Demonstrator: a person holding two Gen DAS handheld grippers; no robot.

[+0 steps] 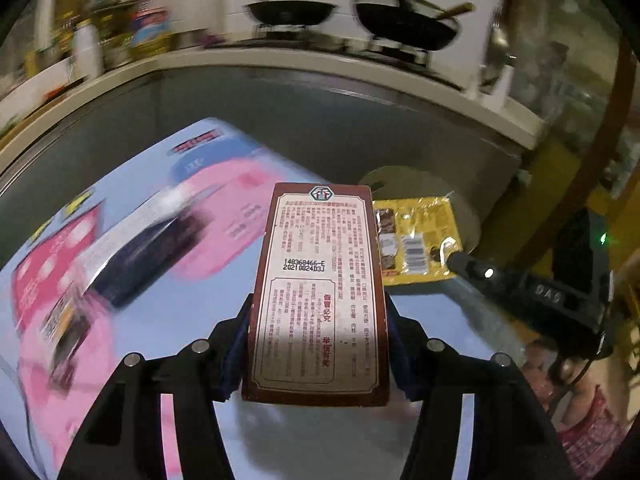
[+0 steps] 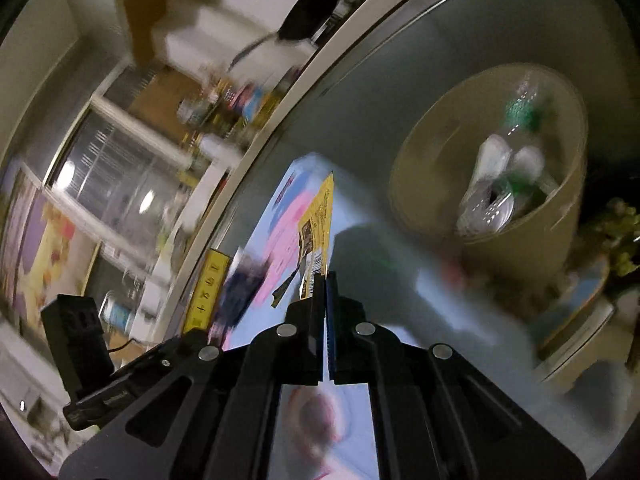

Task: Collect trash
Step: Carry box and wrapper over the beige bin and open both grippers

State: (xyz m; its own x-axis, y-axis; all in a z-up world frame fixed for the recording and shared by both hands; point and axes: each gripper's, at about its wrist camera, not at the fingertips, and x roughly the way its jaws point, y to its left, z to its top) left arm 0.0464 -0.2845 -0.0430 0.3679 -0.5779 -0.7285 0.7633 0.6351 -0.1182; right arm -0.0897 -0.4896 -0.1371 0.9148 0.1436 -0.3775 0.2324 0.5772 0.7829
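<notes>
Over the blue-pink tablecloth point(image 1: 168, 312), left fingers point(image 1: 236, 344) clamp a brown box point(image 1: 320, 292); right fingers point(image 2: 316, 320) pinch a yellow wrapper point(image 2: 320, 216).

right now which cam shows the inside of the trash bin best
The right wrist view. It looks down into the beige trash bin, showing clear plastic bottles already inside. The left wrist view shows only a sliver of the bin's rim and wall, mostly hidden behind the brown box and the yellow wrapper.

The left gripper point(image 1: 320, 312) is clamping a brown box point(image 1: 320, 292); the right gripper point(image 2: 325, 280), rolled sideways, is pinching a yellow wrapper point(image 2: 320, 224).
</notes>
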